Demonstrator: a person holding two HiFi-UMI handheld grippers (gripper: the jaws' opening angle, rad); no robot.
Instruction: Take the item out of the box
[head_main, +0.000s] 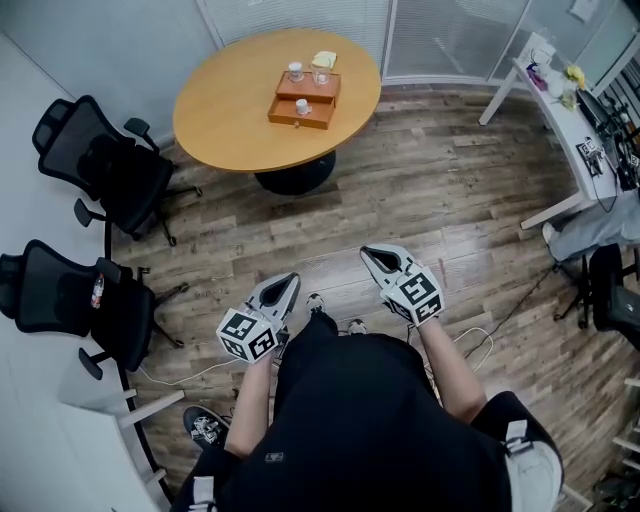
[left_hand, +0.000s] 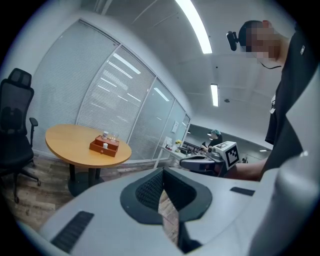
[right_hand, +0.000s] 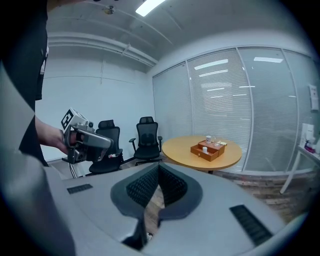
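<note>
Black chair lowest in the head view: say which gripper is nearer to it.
Left. The left gripper is off to the right of the black chair, apart from it. The right gripper is farther right still, beyond the left one.

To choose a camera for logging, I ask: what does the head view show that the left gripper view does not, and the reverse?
Only the head view: the marker cube on the left gripper and a white cable on the floor. Only the left gripper view: ceiling lights and a distant person. Both: the round table, the wooden box on it and the right gripper.
</note>
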